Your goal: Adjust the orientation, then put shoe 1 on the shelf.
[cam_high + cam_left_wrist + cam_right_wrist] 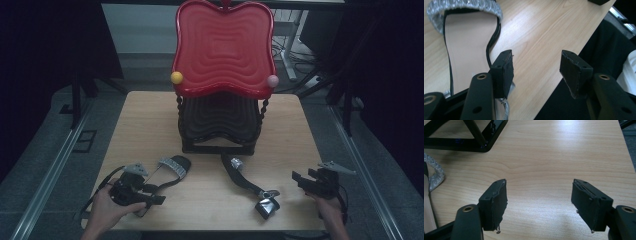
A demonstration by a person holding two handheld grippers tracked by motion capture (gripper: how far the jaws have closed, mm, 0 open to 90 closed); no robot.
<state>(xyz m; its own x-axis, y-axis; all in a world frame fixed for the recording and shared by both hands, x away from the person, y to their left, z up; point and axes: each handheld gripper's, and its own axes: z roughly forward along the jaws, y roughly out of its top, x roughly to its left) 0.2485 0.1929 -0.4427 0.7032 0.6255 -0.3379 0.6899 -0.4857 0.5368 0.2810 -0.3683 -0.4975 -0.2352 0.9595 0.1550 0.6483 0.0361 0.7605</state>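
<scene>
Two black sandals with glittery silver straps lie on the wooden table (150, 125). The left sandal (171, 169) lies flat, sole down. The right sandal (248, 183) lies on its side, heel toward the front edge. My left gripper (155, 194) stands open just behind the left sandal's heel, with nothing between its jaws. In the left gripper view the left sandal (466, 50) sits beside the left jaw of my left gripper (536, 72), over the table's front edge. My right gripper (298, 181) is open over bare wood at the right. In the right gripper view my right gripper (539, 202) holds nothing, and the right sandal (431, 185) lies far left.
A two-tier rack stands at the table's back middle, with a red wavy tray (222, 47) on top and a black tray (220, 117) below. A yellow ball (176, 77) and a pink ball (272, 80) sit at the red tray's corners. The rack's black base (474, 142) lies ahead.
</scene>
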